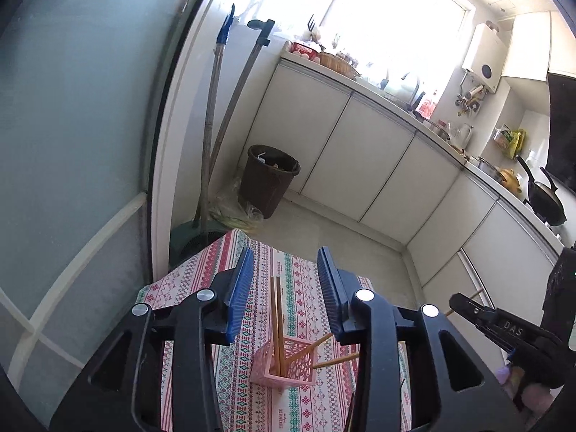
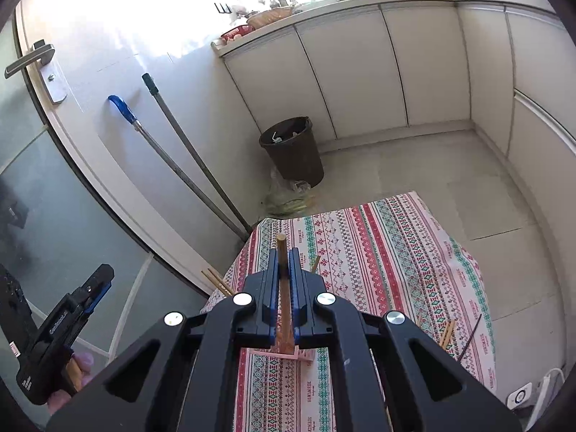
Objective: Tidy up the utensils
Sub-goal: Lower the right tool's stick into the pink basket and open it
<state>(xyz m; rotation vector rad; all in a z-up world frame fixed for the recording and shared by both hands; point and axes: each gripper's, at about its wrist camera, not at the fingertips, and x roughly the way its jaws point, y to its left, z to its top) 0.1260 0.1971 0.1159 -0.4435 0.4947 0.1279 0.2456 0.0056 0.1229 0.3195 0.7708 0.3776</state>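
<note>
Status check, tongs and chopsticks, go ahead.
Left tongs open, empty. Right tongs shut on chopstick. Pink holder holds chopsticks. Nothing in the way.

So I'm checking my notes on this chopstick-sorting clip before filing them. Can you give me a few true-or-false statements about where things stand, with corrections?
1. The right tool is shut on a chopstick. True.
2. The left tool is gripping two chopsticks. False: it is open and holds nothing.
3. The pink holder already has chopsticks in it. True.
4. The holder sits on a bare wooden table. False: it stands on a patterned tablecloth.
5. A dark bin stands on the floor by the cabinets. True.
</note>
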